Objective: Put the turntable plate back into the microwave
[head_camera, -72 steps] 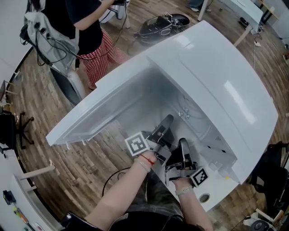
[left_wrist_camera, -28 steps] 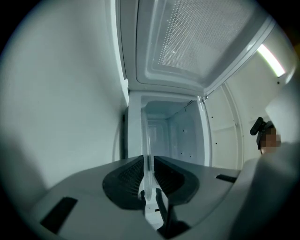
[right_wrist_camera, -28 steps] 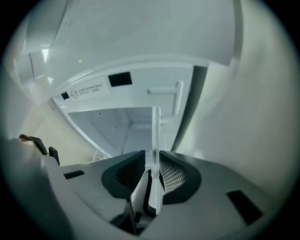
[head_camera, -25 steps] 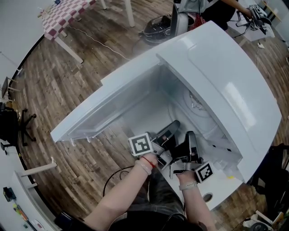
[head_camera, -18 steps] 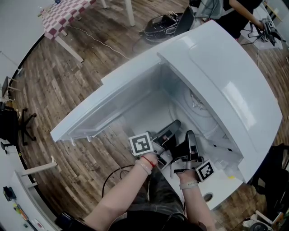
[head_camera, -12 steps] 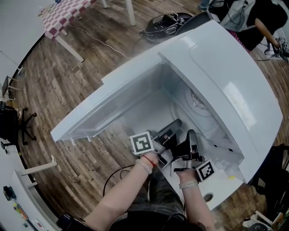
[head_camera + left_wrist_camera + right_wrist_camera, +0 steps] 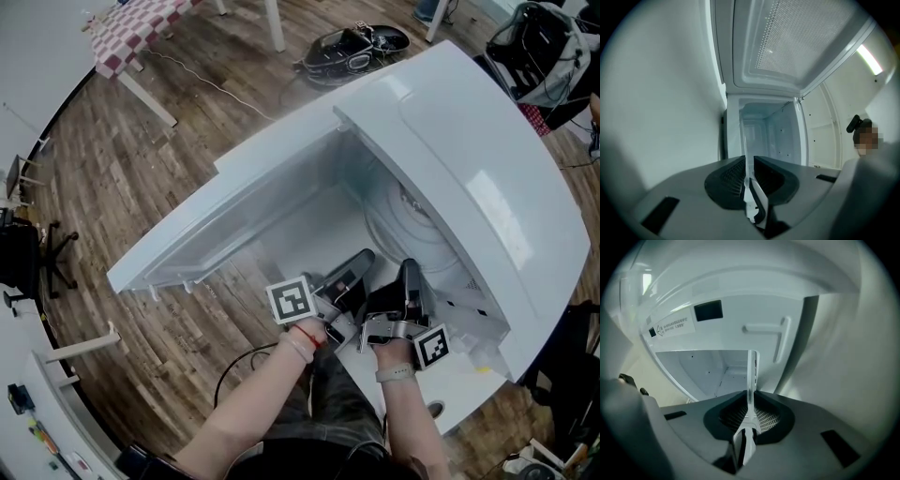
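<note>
The white microwave [image 7: 469, 159] stands with its door [image 7: 225, 220] open. The clear round glass turntable plate [image 7: 412, 232] lies in its cavity. The left gripper [image 7: 356, 265] and the right gripper [image 7: 410, 277] each have their jaws closed on the plate's near rim.

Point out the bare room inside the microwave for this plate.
The cavity ahead of both grippers is bare, bordered only by its white walls. It is crowded at the mouth: the left gripper and right gripper sit side by side there, both clamped on the plate.
</note>
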A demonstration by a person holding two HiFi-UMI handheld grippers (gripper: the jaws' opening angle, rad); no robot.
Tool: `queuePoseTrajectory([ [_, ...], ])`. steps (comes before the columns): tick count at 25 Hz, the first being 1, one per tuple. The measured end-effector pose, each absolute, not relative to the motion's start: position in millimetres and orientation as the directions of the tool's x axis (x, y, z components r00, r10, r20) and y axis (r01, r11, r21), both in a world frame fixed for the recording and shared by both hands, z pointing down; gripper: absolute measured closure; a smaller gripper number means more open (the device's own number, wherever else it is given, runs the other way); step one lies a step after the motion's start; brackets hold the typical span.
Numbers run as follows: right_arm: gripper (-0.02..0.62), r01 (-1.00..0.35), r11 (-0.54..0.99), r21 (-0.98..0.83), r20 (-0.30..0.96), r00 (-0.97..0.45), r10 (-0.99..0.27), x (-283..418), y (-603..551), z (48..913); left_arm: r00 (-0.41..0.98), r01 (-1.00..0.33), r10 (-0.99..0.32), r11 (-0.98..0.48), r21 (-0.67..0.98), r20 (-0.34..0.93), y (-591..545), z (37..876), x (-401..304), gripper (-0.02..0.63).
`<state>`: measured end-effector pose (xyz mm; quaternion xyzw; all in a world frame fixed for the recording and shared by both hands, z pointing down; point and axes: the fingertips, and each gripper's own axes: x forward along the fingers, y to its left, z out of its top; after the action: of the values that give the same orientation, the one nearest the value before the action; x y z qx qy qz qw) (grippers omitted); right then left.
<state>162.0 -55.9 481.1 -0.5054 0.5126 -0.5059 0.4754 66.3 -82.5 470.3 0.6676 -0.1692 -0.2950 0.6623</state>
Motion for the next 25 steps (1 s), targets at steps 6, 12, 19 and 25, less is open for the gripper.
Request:
queuePoseTrajectory([
  [6,0.534,-0.036,-0.008,-0.999,0.011,-0.059,-0.998,156,-55,478,0.758,0.162,-0.630,-0.066,0.985,-0.167,-84,471,63,0.546],
  [12,0.525,-0.021,-0.012,-1.000,0.015,-0.155,-0.988,140,-59,481,0.755,0.161,-0.634,-0.067,0.985,-0.167,-84,471,56,0.546],
  [19,0.541,-0.009,-0.035,-0.999,0.036,-0.173,-0.984,135,-64,484,0.744,0.152,-0.648,-0.074,0.986,-0.164,-85,472,49,0.546],
  [25,0.543,0.036,-0.032,-0.999,0.030,-0.065,-0.997,151,-66,483,0.741,0.169,-0.649,-0.070,0.983,-0.173,-83,470,48,0.546],
])
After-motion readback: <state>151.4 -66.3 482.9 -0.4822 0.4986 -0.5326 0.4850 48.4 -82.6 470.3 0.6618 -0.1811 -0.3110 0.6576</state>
